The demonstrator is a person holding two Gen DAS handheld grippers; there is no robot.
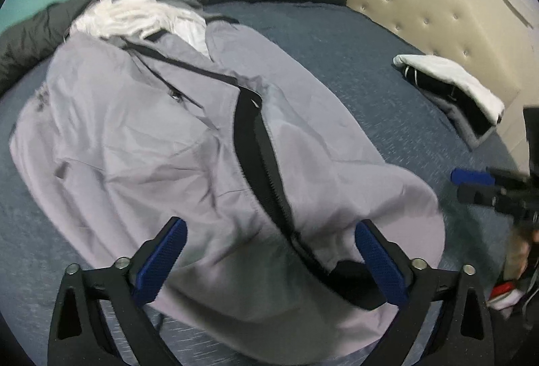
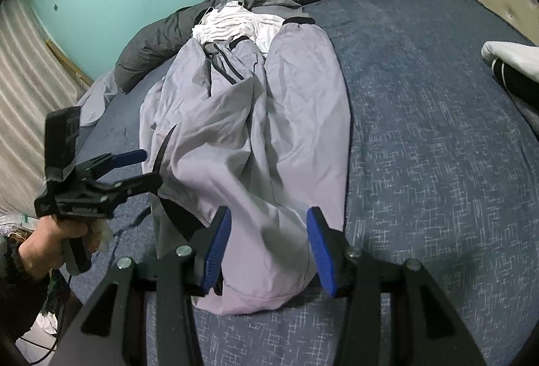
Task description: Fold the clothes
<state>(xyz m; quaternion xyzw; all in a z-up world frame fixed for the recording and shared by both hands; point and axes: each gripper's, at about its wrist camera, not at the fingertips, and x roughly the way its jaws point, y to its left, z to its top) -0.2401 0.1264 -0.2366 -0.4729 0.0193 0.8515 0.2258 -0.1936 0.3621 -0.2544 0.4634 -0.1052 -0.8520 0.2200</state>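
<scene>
Left wrist view: a pale lilac-grey zip-front jacket is lying spread on the blue woven bedspread, its black zipper band running down toward the hem. The left gripper is hovering over that hem with its jaws spread wide, nothing between the pads. The right gripper is standing half spread above the jacket's near right corner, its pads not pressing on cloth as far as I can tell. A folded black-and-white garment is sitting well apart, near the cream tufted headboard.

Judgement: a hem grab is being set up. Each claw should be taking only the hem's outer corners, clear of the zipper, then lifting evenly so the fold is landing square.
</scene>
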